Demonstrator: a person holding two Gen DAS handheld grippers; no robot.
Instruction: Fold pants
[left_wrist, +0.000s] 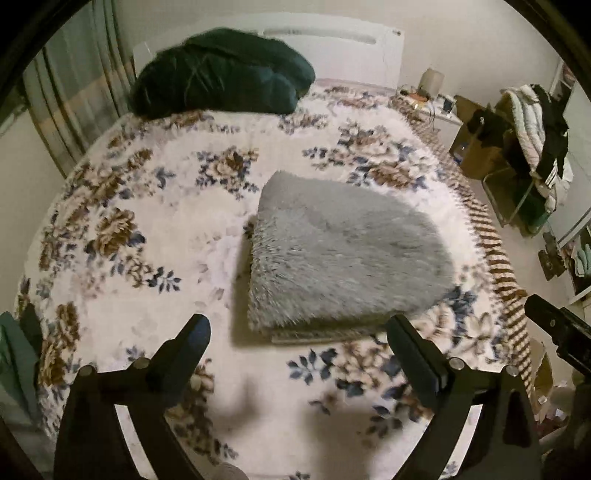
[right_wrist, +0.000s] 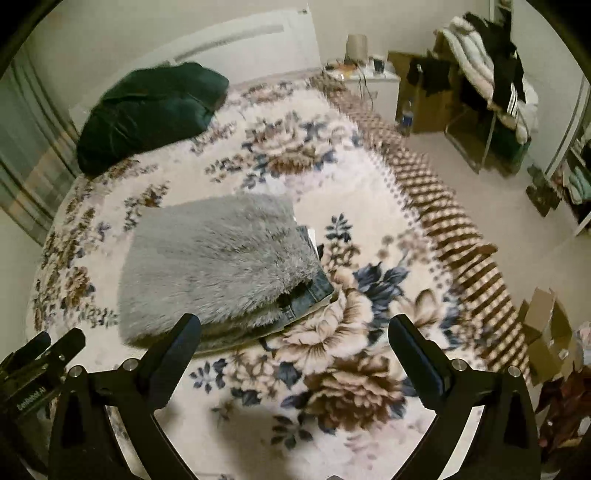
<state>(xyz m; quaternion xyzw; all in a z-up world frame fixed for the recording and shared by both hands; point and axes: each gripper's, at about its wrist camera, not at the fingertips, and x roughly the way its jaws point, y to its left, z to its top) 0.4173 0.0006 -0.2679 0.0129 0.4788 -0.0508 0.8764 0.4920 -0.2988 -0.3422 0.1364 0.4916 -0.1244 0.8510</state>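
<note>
The pants (left_wrist: 343, 251) lie folded in a thick grey furry bundle on the floral bedspread (left_wrist: 155, 229). In the right wrist view the bundle (right_wrist: 218, 266) shows blue denim edges at its right side. My left gripper (left_wrist: 297, 332) is open and empty, held above the bed just in front of the bundle's near edge. My right gripper (right_wrist: 295, 332) is open and empty, near the bundle's front right corner, not touching it. The right gripper also shows at the right edge of the left wrist view (left_wrist: 554, 328), and the left gripper at the left edge of the right wrist view (right_wrist: 37, 354).
A dark green pillow (left_wrist: 221, 74) lies at the head of the bed by the white headboard (left_wrist: 332, 48). The bed's right edge has a brown striped border (right_wrist: 436, 206). Beyond it are a nightstand (right_wrist: 369, 81), a chair piled with clothes (right_wrist: 487, 74) and cardboard boxes (right_wrist: 546, 332).
</note>
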